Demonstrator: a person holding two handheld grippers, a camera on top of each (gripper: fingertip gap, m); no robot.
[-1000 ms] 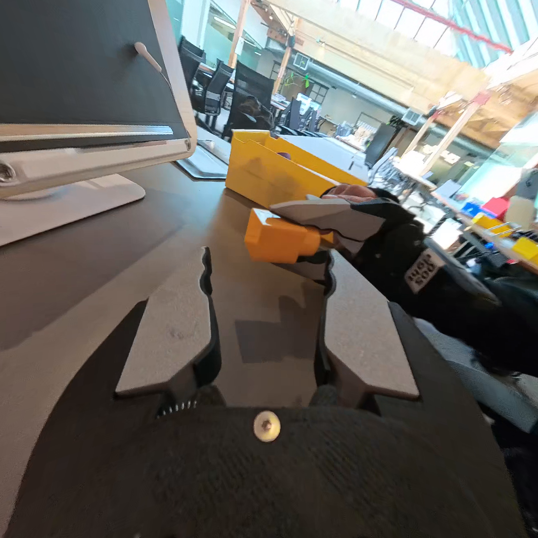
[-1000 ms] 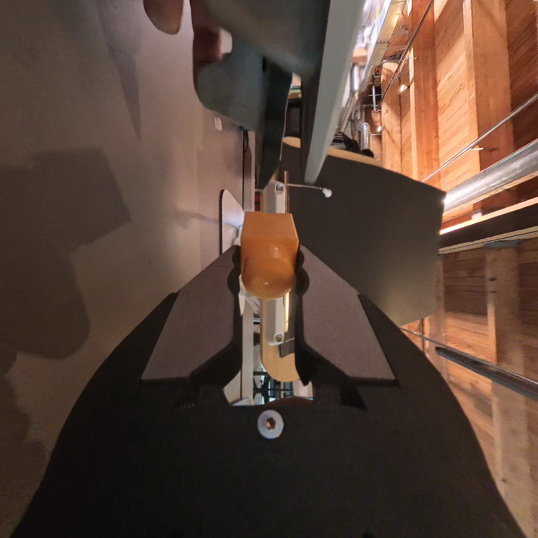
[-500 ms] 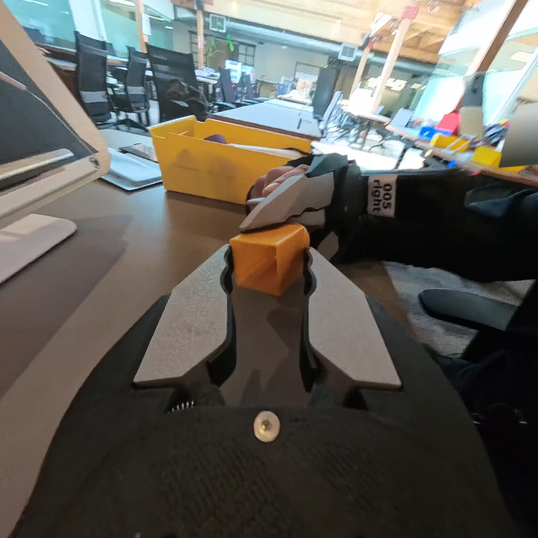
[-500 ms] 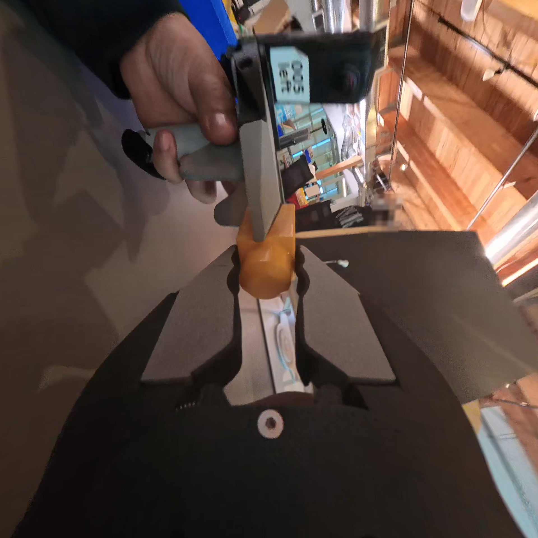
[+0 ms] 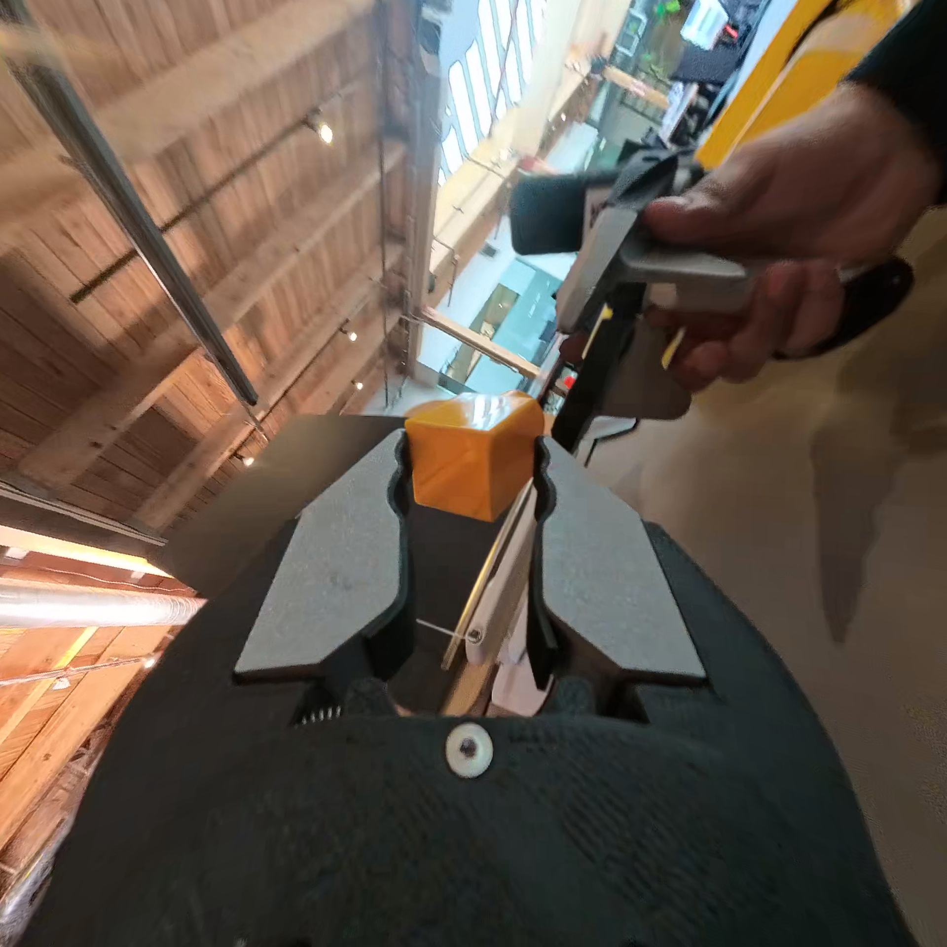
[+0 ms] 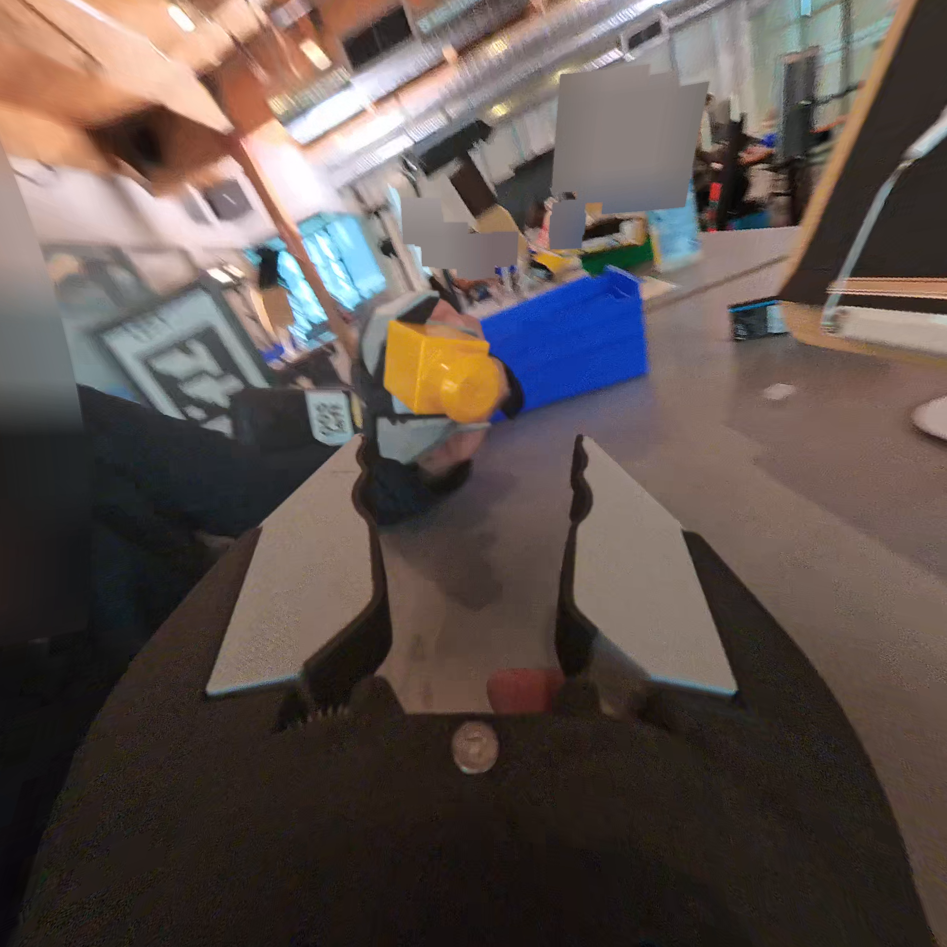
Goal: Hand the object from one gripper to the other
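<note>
The object is an orange block (image 5: 474,461) with a round peg on one end. My left gripper (image 5: 469,451) is shut on it, with the block clamped between the fingertips and held above the table. My right gripper (image 6: 469,446) is open and empty, its jaws wide apart. From the right wrist view, the block (image 6: 420,369) sits a little ahead and to the left in the left gripper (image 6: 451,374), peg pointing right. In the left wrist view the right gripper (image 5: 615,307) is at the upper right in a hand (image 5: 794,205), apart from the block.
A grey table (image 6: 743,487) lies below both grippers. A blue bin (image 6: 563,343) stands behind the block. A dark monitor (image 6: 897,179) on a stand and a small black box (image 6: 753,320) are at the right. A yellow bin (image 5: 768,77) shows in the left wrist view.
Both grippers held the block half a second ago. The right gripper has since opened, let go and drawn back. The left gripper keeps the block and has rolled onto its side.
</note>
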